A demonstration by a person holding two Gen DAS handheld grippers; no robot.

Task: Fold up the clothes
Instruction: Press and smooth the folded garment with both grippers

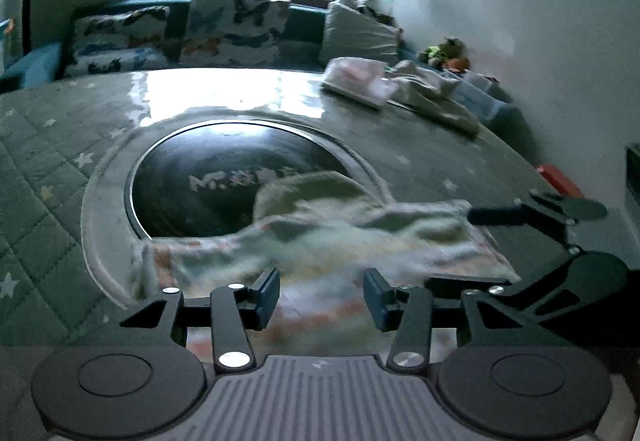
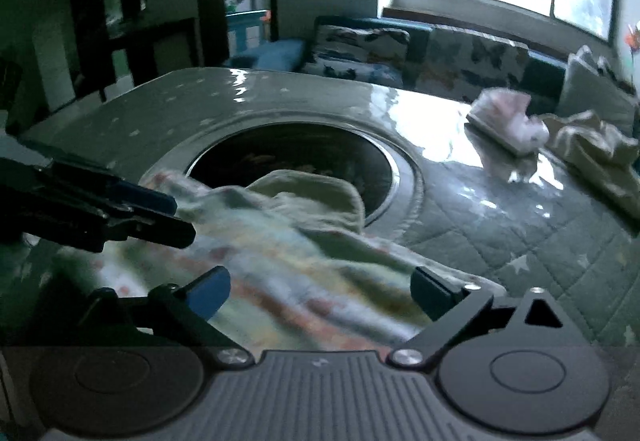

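Pale printed cloth, a small garment, lies rumpled on the table, its far part overlapping the dark round inset at the table's middle. One flap is turned up toward the inset; the near part spreads flat toward both cameras. Motion blur hides the print and the garment type.

Left gripper: jaws spread, nothing between them, poised just above the near edge of the garment. In the right view it appears from the side, over the garment's left portion.

Right gripper: jaws spread wide, cloth visible in the gap below but not pinched. In the left view its fingers show at the garment's right corner.

Step, as judged: garment is laid out but not yet squared; both tools are positioned for a grasp ahead of a fold. No clean fold line is visible.

Next move likely calls for lowering each gripper to a near corner or edge, closing on a single layer, then lifting and carrying the edge over. The upturned flap probably needs flattening first.

Far right of table: a pinkish folded item and a cream cloth, well apart from the work. Sofa with cushions behind.
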